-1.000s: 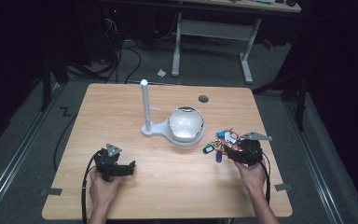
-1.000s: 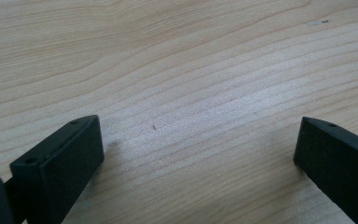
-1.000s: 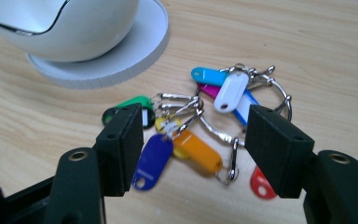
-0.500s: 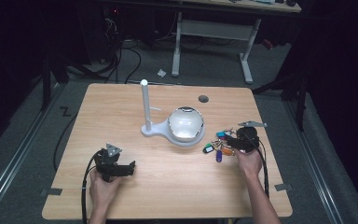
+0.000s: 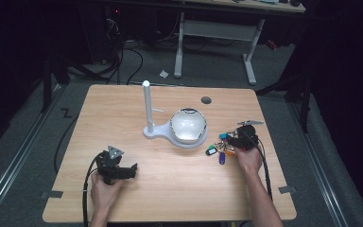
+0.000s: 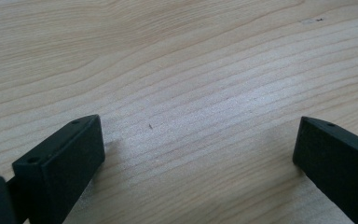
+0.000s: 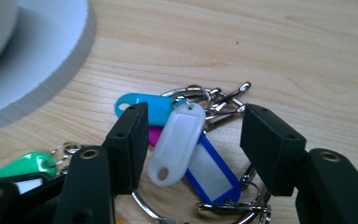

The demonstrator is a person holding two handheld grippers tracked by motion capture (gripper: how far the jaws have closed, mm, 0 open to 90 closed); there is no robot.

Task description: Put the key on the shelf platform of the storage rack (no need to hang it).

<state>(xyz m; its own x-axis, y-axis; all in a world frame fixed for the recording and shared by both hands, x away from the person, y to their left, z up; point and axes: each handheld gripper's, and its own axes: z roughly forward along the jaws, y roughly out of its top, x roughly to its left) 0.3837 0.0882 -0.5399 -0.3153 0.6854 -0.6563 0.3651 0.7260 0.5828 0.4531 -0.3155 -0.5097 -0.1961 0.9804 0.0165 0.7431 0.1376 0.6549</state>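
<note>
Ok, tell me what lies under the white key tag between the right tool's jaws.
Under the white key tag lie a blue-framed tag and, at its left edge, a pink tag; a light blue tag sits behind. How far the pink one extends is hidden by the tool's jaw.

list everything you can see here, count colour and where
table: 1, light wood, centre of the high view
stand with post and bowl: 1, white, mid table
bunch of key tags: 1; white, blue, cyan, pink and green tags on metal rings, right of the stand
desk frame: 1, white, behind the table
left gripper: 1, black, near left of table, open over bare wood
right gripper: 1, black, over the tags, fingers just closing, white tag between them, not pressed
hands: 2, bottom edge
</note>
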